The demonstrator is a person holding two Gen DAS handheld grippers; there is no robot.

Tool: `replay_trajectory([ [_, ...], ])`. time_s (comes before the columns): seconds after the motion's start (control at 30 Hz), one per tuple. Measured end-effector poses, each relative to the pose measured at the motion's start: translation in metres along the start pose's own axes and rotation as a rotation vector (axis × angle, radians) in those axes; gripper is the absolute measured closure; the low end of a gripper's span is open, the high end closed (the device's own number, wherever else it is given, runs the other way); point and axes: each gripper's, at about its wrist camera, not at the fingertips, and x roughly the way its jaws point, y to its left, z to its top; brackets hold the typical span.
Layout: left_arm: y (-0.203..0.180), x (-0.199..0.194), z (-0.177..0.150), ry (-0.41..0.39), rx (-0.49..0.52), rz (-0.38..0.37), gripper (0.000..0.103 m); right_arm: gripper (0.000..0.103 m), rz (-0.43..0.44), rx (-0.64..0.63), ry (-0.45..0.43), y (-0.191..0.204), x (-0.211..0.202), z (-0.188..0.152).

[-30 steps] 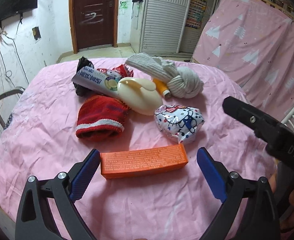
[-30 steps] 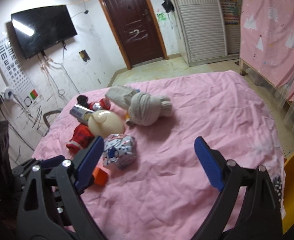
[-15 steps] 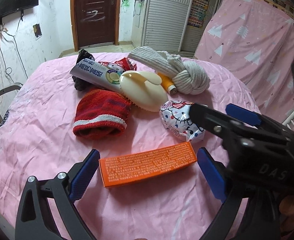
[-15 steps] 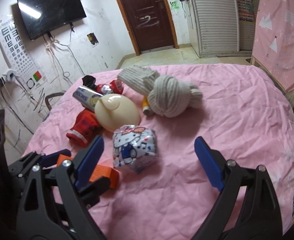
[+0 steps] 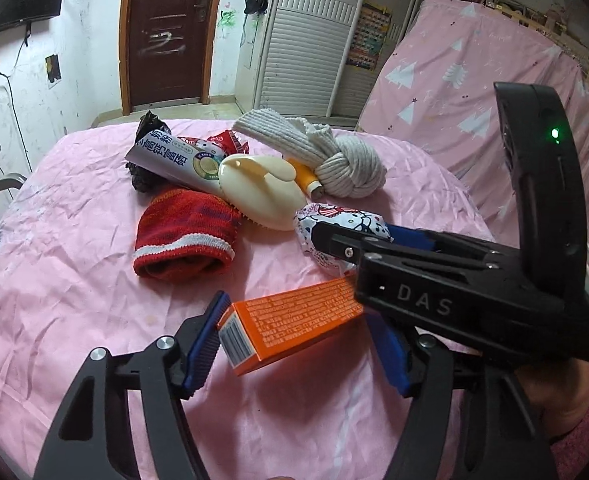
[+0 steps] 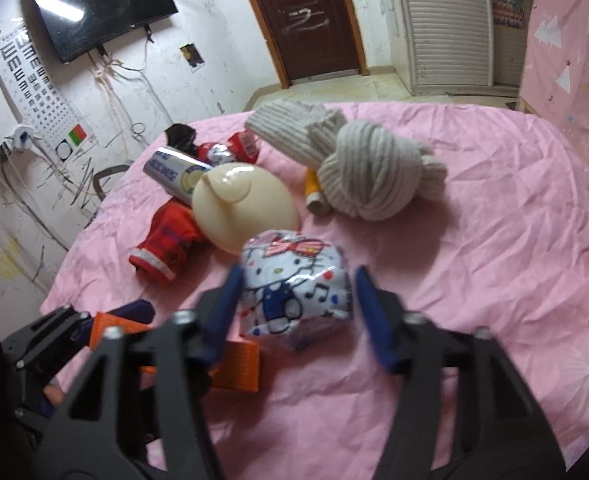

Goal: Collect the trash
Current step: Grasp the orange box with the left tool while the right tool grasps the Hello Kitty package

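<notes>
An orange carton [image 5: 294, 326] lies on the pink table between the blue pads of my left gripper [image 5: 298, 348]. The left pad touches its barcode end; the right pad stands close, partly hidden behind my right gripper's body. A Hello Kitty foil packet [image 6: 296, 288] lies between the pads of my right gripper [image 6: 298, 312]; the left pad touches it, the right pad has a small gap. The packet also shows in the left wrist view [image 5: 334, 220]. The carton shows in the right wrist view [image 6: 234, 364], under the right gripper's left arm.
Behind lie a red knit hat [image 5: 184, 240], a cream plastic brush [image 5: 260, 192], a toothpaste box [image 5: 174, 160], a knotted grey sock [image 5: 334, 156], an orange tube [image 5: 304, 174], red wrappers [image 5: 226, 142] and a black bag [image 5: 148, 128]. A pink-draped frame [image 5: 474, 92] stands right.
Both grippers have moved forward and narrowed around their objects. The right gripper has crossed in front of the left camera. The orange carton has turned, its right end now farther back.
</notes>
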Motion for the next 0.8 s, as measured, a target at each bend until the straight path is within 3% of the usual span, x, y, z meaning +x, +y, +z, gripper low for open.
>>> replay_trajectory([
  [0.2, 0.007, 0.01, 0.0, 0.05, -0.016, 0.006, 0.026, 0.06, -0.013, 0.036, -0.058, -0.008, -0.013, 0.001],
  [0.6, -0.014, 0.025, 0.001, 0.046, 0.042, 0.06, 0.024, 0.06, 0.002, 0.091, -0.096, -0.029, -0.032, -0.006],
  [0.8, -0.027, 0.031, 0.004, 0.063, 0.123, 0.082, 0.028, 0.06, 0.007, 0.106, -0.103, -0.037, -0.038, -0.011],
])
